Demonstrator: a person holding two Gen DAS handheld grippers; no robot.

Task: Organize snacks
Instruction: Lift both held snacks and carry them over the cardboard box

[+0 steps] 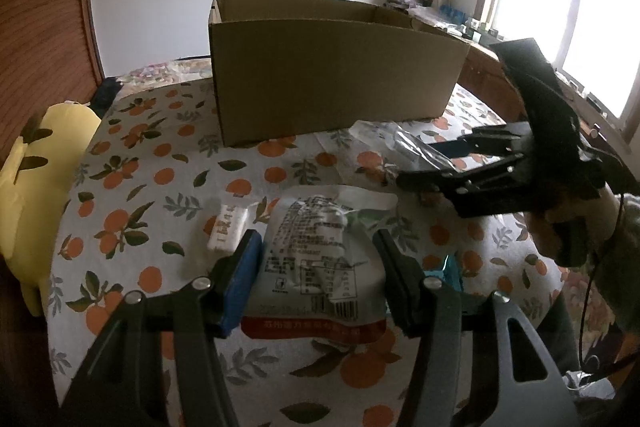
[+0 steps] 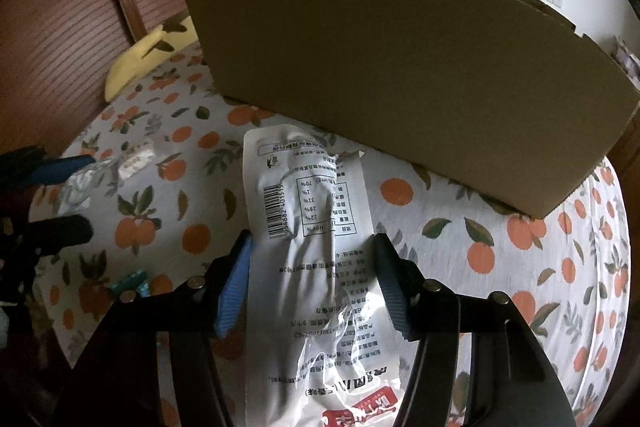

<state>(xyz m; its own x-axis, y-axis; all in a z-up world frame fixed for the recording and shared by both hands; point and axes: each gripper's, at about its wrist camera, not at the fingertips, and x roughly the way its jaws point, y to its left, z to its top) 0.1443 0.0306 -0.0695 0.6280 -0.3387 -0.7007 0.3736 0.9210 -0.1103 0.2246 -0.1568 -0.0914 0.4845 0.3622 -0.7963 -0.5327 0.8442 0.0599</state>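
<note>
A silver-white snack bag (image 1: 320, 259) with a red strip along its near end lies flat and crumpled near the front edge of the table, printed back upward. Just left of it sits a small white wrapped snack (image 1: 227, 229), tilted. A second, longer white snack bag (image 2: 316, 247) lies lengthwise with its barcode side up, its far end close to the front wall of the cardboard box (image 1: 332, 67). The box stands upright and open-topped toward the table's far edge. A small teal packet (image 2: 134, 283) lies near the front edge, though its shape is hard to make out.
</note>
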